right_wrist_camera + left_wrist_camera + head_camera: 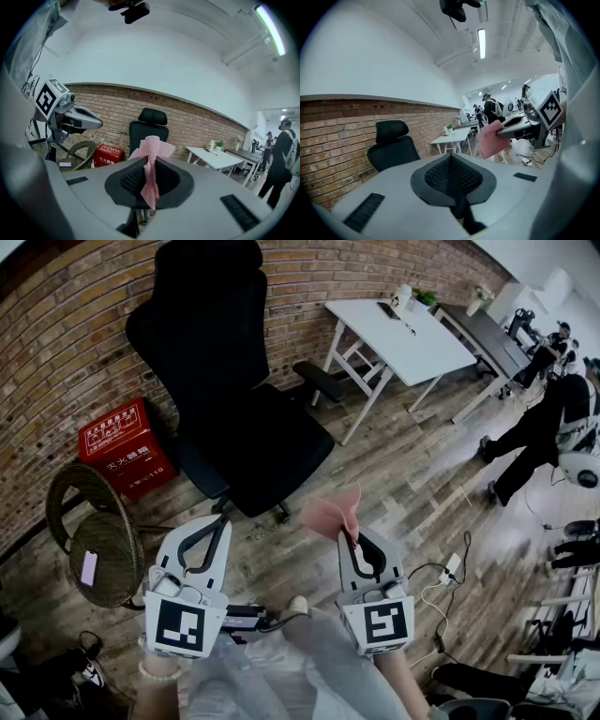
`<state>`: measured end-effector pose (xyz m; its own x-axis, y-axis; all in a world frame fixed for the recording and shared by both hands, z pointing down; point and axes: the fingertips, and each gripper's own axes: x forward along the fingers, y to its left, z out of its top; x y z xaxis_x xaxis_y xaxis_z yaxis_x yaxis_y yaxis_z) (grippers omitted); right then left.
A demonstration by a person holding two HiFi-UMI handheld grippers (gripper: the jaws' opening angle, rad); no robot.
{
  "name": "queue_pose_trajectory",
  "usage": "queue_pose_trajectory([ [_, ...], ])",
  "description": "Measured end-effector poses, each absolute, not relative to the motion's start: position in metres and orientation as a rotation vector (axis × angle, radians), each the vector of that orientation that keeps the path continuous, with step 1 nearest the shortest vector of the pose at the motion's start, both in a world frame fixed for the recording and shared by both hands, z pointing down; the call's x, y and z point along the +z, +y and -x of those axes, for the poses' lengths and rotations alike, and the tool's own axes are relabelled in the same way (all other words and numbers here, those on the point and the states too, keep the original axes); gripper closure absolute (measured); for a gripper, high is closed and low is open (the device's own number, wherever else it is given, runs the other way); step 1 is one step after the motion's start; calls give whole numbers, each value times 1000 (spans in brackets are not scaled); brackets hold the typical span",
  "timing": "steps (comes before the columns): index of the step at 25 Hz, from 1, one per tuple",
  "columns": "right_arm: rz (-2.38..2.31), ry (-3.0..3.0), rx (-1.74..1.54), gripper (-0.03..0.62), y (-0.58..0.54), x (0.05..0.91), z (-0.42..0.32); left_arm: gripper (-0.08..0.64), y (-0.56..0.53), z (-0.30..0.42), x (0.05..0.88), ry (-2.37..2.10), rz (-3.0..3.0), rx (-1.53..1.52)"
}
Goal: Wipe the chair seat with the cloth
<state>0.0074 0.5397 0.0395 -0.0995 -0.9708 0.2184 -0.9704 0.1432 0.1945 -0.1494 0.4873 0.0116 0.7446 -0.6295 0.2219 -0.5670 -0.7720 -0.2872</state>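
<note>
Your right gripper (351,538) is clamped on the pink cloth (330,514), held in the air near the chair seat (272,451) but not touching it. Your left gripper (217,526) is closed and empty. Wiping seems not yet begun; the whole seat is left.

Showing white Chinese characters, too small for sure reading, and the number 119 on the red box (127,446).

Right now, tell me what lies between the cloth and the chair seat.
Nothing stands there: in the head view, the stretch from the pink cloth in the right gripper to the chair seat shows only wooden floor.
</note>
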Motion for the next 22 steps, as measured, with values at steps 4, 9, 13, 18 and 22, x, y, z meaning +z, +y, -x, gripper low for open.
queue_pose_trajectory([
  [4,-1877,-2146,-15,537,538,39,-15,541,487,142,12,963,2738,-457],
  [9,-1845,-2171,-28,537,536,39,-24,541,486,131,10,999,2727,-456],
  [13,-1810,-2198,-77,537,535,34,-41,541,488,114,5,1044,2706,-447],
  [18,-1757,-2247,-75,537,536,33,-70,541,496,86,2,1125,2686,-441],
  [22,-1714,-2282,-64,537,544,38,-94,541,505,64,3,1200,2684,-428],
])
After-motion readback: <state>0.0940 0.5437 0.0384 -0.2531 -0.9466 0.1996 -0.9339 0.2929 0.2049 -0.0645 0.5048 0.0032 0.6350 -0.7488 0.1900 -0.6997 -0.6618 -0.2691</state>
